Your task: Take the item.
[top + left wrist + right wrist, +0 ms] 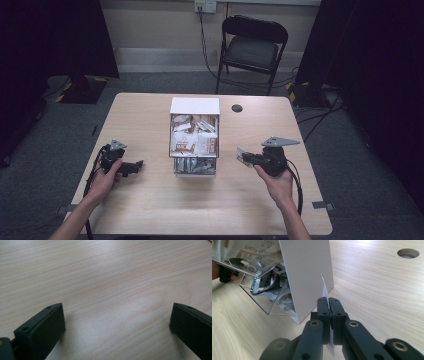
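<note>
One thin packet (323, 287) is pinched edge-on in the right gripper (328, 305), jaws pressed together on it, white sliver sticking up past the tips. High view: that gripper (245, 157) sits to the right of the clear organizer box (195, 135), near it but apart, packet (242, 154) pointing toward the box. Right hand (277, 180) is behind the gripper, on the person's side.

Box has a white top and a white side wall (308, 272); two clear tiers are stuffed with sachets, brown-white ones in the upper tier (192, 137), silvery ones in the lower front tier (195, 166). From the right gripper view the packet stands just beside the box's white side wall, not touching it as far as I can tell.

Left gripper (129, 168) lies to the left of the box, well apart, held by the left hand (107, 177). Left gripper view: jaws spread wide, nothing between, bare table (105, 277) under them.

Step, my read: one sachet is in transit between box and table, either just drawn out or about to be put in; frames don't settle which. If it's going in, the next move needs a lift above the box rim, then across over an open tier, then release. If it's coming out, carry it clear of the box and lower it onto bare wood. The left gripper may need to steady the box, since it looks light.

Cable hole (237, 108) sits beyond the box on its right, out of the way.
</note>
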A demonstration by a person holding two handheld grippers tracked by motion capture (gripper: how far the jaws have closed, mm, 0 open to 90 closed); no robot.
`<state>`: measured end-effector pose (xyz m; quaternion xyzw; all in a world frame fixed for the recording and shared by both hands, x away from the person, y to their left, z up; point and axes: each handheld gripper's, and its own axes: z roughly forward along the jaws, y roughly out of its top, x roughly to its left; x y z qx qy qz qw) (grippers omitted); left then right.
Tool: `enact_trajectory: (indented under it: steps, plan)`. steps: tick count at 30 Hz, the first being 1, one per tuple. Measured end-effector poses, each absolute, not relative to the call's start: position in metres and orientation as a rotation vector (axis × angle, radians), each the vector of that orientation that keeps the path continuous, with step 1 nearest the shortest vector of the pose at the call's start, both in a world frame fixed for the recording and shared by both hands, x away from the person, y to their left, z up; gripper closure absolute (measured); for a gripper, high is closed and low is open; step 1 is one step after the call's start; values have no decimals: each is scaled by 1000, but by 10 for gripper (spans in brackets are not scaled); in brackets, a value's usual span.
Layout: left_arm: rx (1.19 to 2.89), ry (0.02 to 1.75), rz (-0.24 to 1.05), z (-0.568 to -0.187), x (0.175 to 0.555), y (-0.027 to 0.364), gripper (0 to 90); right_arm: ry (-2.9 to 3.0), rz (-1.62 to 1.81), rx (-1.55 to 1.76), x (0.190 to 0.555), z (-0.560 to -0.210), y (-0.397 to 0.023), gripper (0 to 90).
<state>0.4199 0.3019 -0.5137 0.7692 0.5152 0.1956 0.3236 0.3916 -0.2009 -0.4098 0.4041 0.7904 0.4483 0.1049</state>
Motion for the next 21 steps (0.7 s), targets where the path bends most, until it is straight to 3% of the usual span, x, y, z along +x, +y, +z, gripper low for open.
enact_trajectory:
  steps: [21]
  plan:
    - [2009, 1355, 511, -514, 420, 301, 0, 2394, 1260, 1201, 413, -430, -176, 886]
